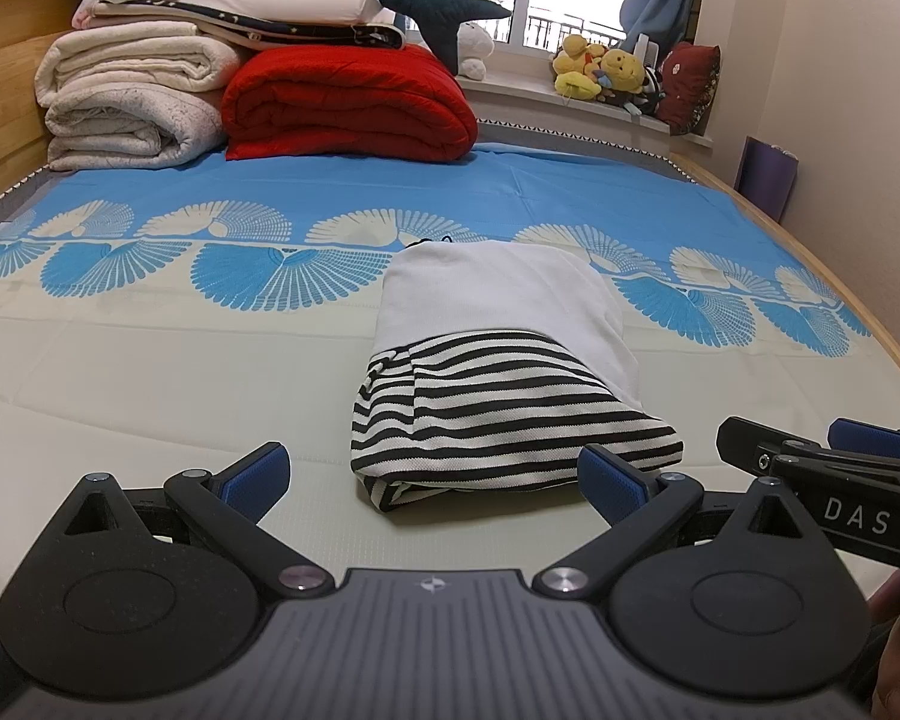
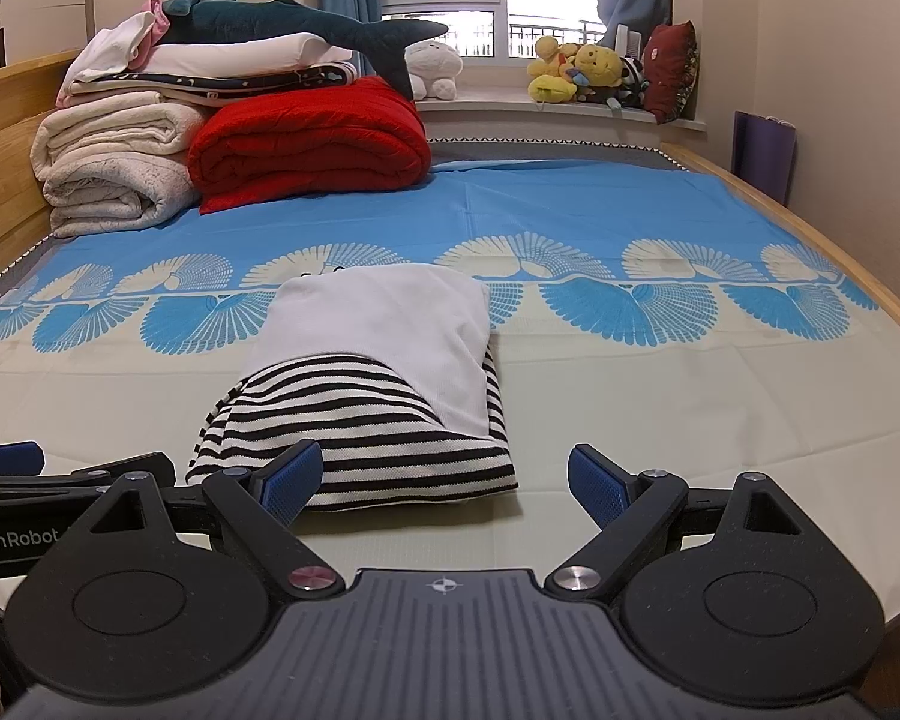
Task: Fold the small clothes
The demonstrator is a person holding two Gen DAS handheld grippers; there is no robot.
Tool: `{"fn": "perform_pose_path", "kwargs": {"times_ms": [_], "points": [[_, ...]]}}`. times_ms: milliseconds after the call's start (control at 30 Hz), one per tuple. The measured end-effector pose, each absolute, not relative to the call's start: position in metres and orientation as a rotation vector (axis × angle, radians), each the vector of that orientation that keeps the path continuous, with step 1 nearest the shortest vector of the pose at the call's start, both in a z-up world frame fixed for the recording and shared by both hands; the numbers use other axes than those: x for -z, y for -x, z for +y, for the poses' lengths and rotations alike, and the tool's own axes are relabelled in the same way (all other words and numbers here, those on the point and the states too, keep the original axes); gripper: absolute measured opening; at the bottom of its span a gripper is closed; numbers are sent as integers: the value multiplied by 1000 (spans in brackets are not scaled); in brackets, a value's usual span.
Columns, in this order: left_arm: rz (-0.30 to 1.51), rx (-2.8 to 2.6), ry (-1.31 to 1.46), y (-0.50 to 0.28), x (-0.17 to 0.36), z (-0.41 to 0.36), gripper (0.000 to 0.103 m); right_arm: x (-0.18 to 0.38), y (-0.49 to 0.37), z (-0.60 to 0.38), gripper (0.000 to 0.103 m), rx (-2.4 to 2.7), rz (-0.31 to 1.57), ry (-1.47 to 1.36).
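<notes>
Both grippers low at the near edge of the bed, side by side, empty. My left gripper (image 1: 432,483): jaws spread wide, nothing between the blue pads (image 1: 257,472). My right gripper (image 2: 444,483): jaws likewise wide apart, holding nothing.

Straight ahead of both lies the garment (image 1: 498,372), a partly folded bundle, striped black-and-white part nearest me, plain white part beyond. Its long axis runs away from me, roughly in line with the fingers of either gripper. It rests on the pale part of the bedsheet (image 1: 150,372), far end reaching the blue fan-pattern band.

Which is nearer: in the left view the striped near edge sits between the open fingers, skewed toward the right one. In the right view the same edge lies just behind the left fingertip (image 2: 291,480), so the bundle is left of that gripper's centre. Judgement: garment sits between the two grippers, both about equally close; near striped hem is the obvious thing to take.

Folded blankets (image 2: 222,138) stacked well beyond, by the headboard.
</notes>
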State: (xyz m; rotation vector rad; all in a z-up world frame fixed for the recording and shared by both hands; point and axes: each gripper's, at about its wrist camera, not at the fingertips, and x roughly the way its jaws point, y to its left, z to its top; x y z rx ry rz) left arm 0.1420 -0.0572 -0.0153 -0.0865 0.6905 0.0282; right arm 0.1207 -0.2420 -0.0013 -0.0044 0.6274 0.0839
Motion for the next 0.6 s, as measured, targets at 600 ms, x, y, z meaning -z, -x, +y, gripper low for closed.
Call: {"fn": "perform_pose_path", "kwargs": {"times_ms": [600], "points": [[690, -28, 89, -144, 15, -56, 102, 1, -121, -242, 90, -84, 628, 3]]}}
